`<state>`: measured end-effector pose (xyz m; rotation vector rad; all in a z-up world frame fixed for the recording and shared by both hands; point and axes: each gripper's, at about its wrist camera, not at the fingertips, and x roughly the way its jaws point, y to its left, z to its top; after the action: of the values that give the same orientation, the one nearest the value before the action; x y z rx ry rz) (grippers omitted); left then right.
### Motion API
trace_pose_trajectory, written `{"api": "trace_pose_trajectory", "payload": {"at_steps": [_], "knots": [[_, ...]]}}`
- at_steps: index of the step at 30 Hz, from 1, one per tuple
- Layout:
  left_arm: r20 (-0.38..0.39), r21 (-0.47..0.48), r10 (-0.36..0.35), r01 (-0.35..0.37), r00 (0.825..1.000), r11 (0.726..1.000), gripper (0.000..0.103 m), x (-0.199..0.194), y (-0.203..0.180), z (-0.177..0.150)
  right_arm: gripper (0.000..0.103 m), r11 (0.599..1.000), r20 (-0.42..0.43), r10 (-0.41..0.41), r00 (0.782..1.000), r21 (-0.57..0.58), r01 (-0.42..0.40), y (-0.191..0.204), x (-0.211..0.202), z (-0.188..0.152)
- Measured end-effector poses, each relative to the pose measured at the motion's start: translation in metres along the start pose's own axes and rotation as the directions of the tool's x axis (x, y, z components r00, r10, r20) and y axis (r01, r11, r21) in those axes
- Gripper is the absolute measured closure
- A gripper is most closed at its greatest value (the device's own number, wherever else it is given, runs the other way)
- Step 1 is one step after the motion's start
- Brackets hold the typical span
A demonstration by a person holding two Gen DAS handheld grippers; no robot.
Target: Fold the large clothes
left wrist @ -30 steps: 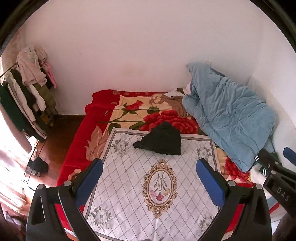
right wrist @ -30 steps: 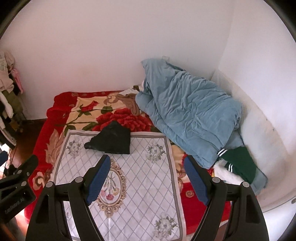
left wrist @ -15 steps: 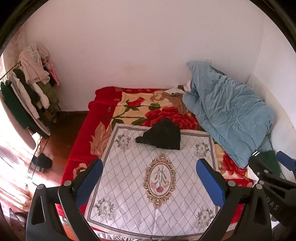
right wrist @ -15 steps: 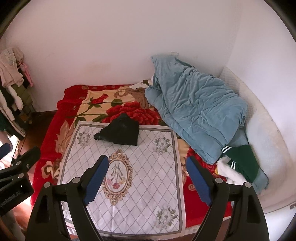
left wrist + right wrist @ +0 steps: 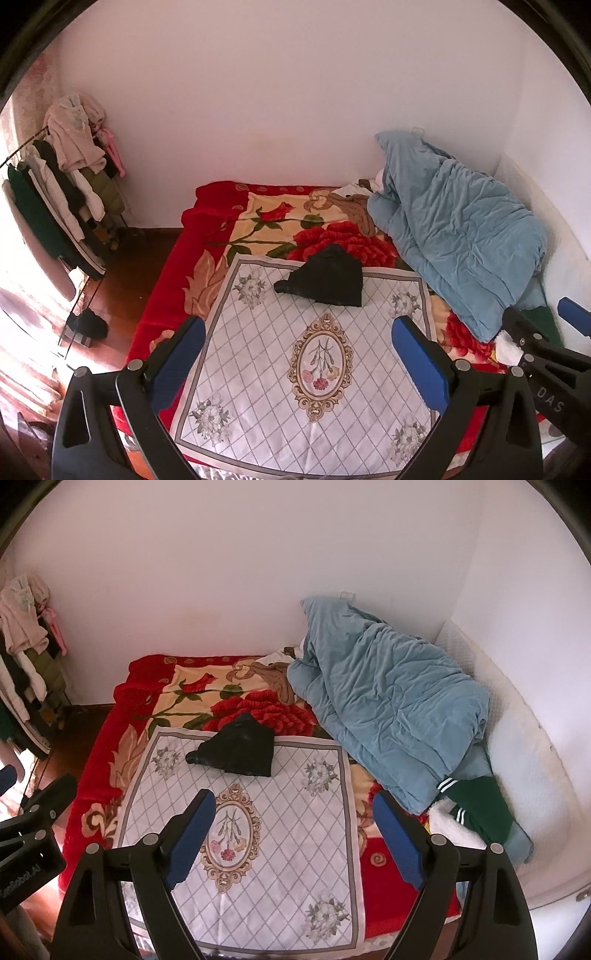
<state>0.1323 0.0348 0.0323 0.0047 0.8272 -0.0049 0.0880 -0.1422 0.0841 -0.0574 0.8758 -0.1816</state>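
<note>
A dark folded garment [image 5: 325, 282] lies at the far edge of a white patterned cloth [image 5: 280, 369] spread on the bed; it also shows in the right wrist view [image 5: 236, 753]. My left gripper [image 5: 297, 354] is open and empty, held well above the cloth's near half. My right gripper [image 5: 295, 834] is open and empty too, above the cloth [image 5: 280, 849]. Each gripper shows at the edge of the other's view, the right one [image 5: 546, 354] and the left one [image 5: 33, 819].
A red floral blanket [image 5: 266, 225] covers the bed. A heaped blue duvet [image 5: 388, 709] lies at the right by the wall. A green garment with white stripes [image 5: 476, 808] sits beside it. A clothes rack [image 5: 55, 192] stands left on the wooden floor.
Both grippers have pulled back and up from the bed, so more of the cloth's near edge and the floor shows. The dark garment has not moved.
</note>
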Motion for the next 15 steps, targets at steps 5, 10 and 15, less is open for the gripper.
{"api": "trace_pose_trajectory", "payload": {"at_steps": [5, 10, 15], "knots": [[-0.002, -0.009, 0.001, -0.001, 1.0, 1.0, 0.0, -0.0012, 0.0005, 0.0002, 0.013, 1.0, 0.007, 0.006, 1.0, -0.005, -0.006, -0.003, -0.0017, 0.0044], [-0.001, -0.007, 0.001, -0.001, 1.0, 1.0, 0.0, -0.0017, 0.0011, -0.0001, 0.013, 1.0, 0.006, 0.009, 1.0, -0.008, -0.009, -0.002, -0.0027, 0.0048], [-0.003, -0.009, -0.002, 0.002, 1.0, 1.0, 0.0, -0.0021, 0.0012, -0.0004, 0.013, 1.0, 0.007, 0.01, 1.0, -0.005, -0.01, -0.002, -0.0031, 0.0037]]}}
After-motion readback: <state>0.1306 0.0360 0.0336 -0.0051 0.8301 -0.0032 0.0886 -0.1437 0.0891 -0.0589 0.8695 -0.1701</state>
